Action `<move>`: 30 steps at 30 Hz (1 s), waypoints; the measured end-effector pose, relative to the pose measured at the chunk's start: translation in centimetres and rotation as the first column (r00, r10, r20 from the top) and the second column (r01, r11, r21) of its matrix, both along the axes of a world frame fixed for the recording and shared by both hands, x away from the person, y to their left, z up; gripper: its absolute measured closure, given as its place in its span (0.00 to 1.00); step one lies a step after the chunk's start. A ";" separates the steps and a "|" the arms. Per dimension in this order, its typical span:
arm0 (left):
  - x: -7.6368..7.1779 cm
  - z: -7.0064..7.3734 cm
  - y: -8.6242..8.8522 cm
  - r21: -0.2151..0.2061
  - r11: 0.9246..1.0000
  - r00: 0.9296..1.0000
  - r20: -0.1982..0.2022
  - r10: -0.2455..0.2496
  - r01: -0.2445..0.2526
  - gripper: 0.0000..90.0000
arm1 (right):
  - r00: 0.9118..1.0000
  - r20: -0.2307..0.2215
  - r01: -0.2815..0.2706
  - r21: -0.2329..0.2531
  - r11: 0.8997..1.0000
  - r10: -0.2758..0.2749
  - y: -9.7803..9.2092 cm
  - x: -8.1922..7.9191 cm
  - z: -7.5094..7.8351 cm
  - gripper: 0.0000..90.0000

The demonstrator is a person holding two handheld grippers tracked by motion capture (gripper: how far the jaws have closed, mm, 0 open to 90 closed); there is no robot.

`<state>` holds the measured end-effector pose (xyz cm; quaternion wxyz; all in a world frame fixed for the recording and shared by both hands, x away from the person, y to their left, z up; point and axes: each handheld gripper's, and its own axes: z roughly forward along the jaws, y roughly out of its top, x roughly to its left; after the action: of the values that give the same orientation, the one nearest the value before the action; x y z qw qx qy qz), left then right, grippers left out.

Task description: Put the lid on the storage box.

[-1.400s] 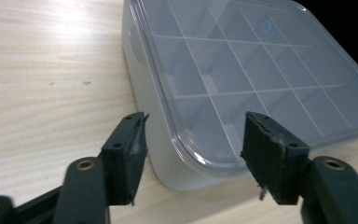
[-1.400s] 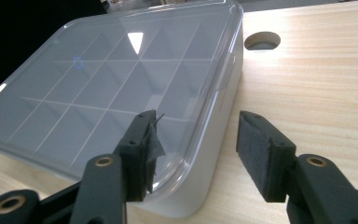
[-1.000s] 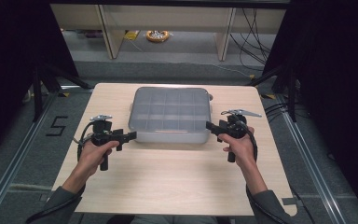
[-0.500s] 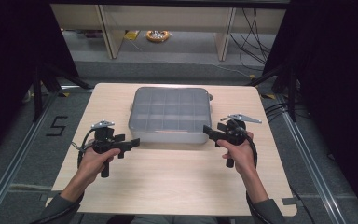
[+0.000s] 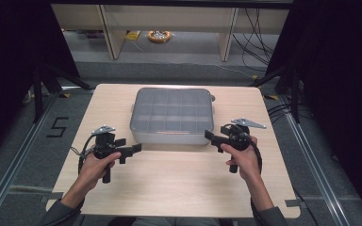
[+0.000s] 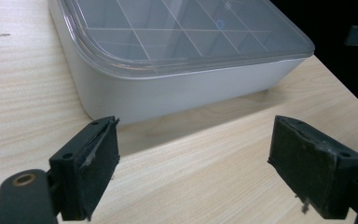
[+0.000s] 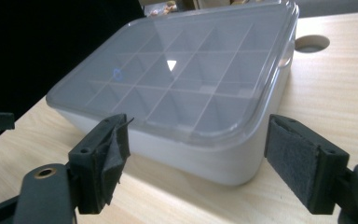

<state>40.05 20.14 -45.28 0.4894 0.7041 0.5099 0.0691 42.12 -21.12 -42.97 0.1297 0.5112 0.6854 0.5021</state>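
A grey rectangular plastic box with a clear lid over a grid of compartments (image 5: 172,115) is seen on the pale wooden table (image 5: 169,188), ahead of both sets of fingers. The left gripper (image 6: 196,172) is held with jaws spread wide, nothing between them, just short of the box's near corner. The right gripper (image 7: 196,163) is likewise held open and empty, its jaws framing the opposite near corner without touching.

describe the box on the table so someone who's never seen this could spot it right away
On the light wooden table, look at the far half, centred between the person's two hands. There sits a pale grey rectangular box with rounded corners and a clear lid. Through the lid a grid of small divider compartments shows, and it is the one large container there, with an open claw on either side.
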 end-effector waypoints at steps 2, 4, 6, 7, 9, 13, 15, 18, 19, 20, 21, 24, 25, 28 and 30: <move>-0.2 -0.1 0.0 0.007 1.000 1.000 -0.002 0.002 -0.002 0.17 | 1.000 -0.012 0.009 -0.003 1.000 -0.009 0.1 -0.2 -0.2 0.24; -0.4 -0.2 0.0 0.012 1.000 1.000 -0.008 -0.001 0.001 0.17 | 1.000 0.010 -0.008 -0.028 1.000 0.008 -0.1 -0.2 -0.5 0.23; -0.7 -0.3 0.0 0.014 1.000 1.000 -0.005 -0.014 0.014 0.17 | 1.000 -0.010 -0.004 -0.036 0.999 0.004 -0.2 -0.4 -0.5 0.23; -0.9 -0.4 0.0 0.017 1.000 1.000 -0.006 -0.019 0.019 0.17 | 1.000 -0.013 -0.013 -0.041 0.999 0.013 -0.3 -0.6 -0.5 0.22; -1.3 -0.7 -0.1 0.022 1.000 1.000 -0.008 -0.021 0.021 0.17 | 1.000 -0.008 -0.008 -0.029 1.000 0.007 -0.4 -0.8 -0.6 0.22; -2.4 -1.5 -0.1 0.061 0.997 0.999 0.002 -0.055 0.054 0.17 | 1.000 -0.013 -0.013 -0.038 0.999 0.013 -0.5 -1.5 -0.7 0.21; -3.1 -1.9 0.0 0.086 0.995 0.998 0.013 -0.058 0.057 0.17 | 0.999 -0.045 0.001 -0.011 1.000 -0.001 -0.2 -2.0 -0.6 0.21; -3.6 -2.4 0.2 0.081 0.995 0.998 0.006 -0.066 0.066 0.17 | 1.000 -0.015 -0.018 -0.032 0.999 0.017 -0.2 -2.2 -0.7 0.22; -3.7 -2.5 0.3 0.086 0.994 0.998 0.004 -0.062 0.061 0.17 | 1.000 -0.001 -0.023 -0.052 0.998 0.023 -0.2 -2.3 -0.8 0.22; -3.9 -2.7 0.3 0.090 0.994 0.998 0.006 -0.060 0.059 0.17 | 0.999 0.013 -0.040 -0.062 0.997 0.040 -0.2 -2.3 -0.8 0.23; -4.0 -2.7 0.4 0.095 0.994 0.998 0.004 -0.063 0.062 0.17 | 1.000 -0.009 -0.023 -0.030 0.999 0.023 0.1 -2.7 -0.7 0.23; -4.5 -2.9 0.4 0.091 0.994 0.998 0.006 -0.068 0.067 0.17 | 0.998 0.040 -0.039 -0.094 0.995 0.043 -0.2 -2.8 -1.0 0.23; -4.6 -2.9 0.3 0.096 0.993 0.998 0.010 -0.067 0.065 0.17 | 0.997 0.052 -0.045 -0.085 0.995 0.050 -0.1 -2.9 -1.1 0.24; -5.1 -3.2 0.1 0.095 0.992 0.997 0.007 -0.080 0.079 0.17 | 0.997 0.044 -0.052 -0.095 0.994 0.056 -0.1 -3.3 -1.2 0.25; -5.4 -3.3 -0.1 0.095 0.992 0.996 -0.001 -0.088 0.088 0.17 | 0.999 0.023 -0.041 -0.084 0.996 0.043 0.1 -3.7 -1.2 0.24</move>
<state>34.60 20.05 -48.57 0.4589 0.7481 0.4737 0.0727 38.41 -20.99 -44.18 0.1489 0.4845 0.7147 0.4819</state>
